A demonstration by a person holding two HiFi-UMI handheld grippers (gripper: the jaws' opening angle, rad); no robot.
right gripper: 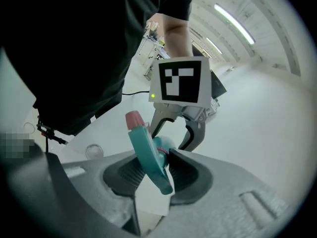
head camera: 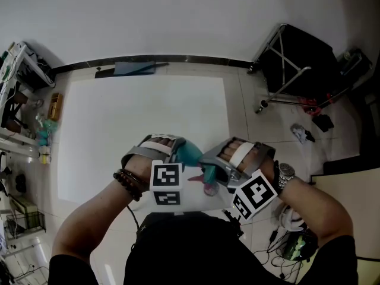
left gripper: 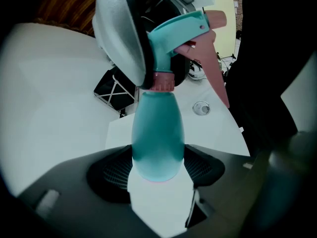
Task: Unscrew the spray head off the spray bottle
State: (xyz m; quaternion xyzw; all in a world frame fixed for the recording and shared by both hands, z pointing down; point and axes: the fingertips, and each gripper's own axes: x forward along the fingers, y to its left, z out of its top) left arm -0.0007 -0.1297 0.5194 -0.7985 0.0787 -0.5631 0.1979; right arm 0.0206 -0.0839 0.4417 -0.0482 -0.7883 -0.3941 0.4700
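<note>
The bottle (left gripper: 157,133) was up in the air, teal and off the desk (head camera: 119,129), over its near right corner. The head (left gripper: 178,26) was on the neck, with a pink collar (left gripper: 161,81) showing between head and body. There was the pink nozzle (right gripper: 133,119), pointing up past the right gripper's pads, and a pink trigger (left gripper: 213,68) hung under the head.

The left gripper (left gripper: 157,170) had the bottle's lower end: jaws set wide and clamped on the body, one pad on each side. The right gripper (right gripper: 151,170) had the other end, its jaws pressed on the head from both sides. So the two grippers faced each other nose to nose, with the bottle spanning between them. In the head view they met just in front of the person's chest, both marker cubes turned up.

A small round thing (left gripper: 201,108) lay on the desk near its edge, below the bottle. Further out, a black folding frame (head camera: 297,58) stood on the tiled floor beyond the desk's far right corner, and a cluttered shelf (head camera: 18,100) ran along its left side.
</note>
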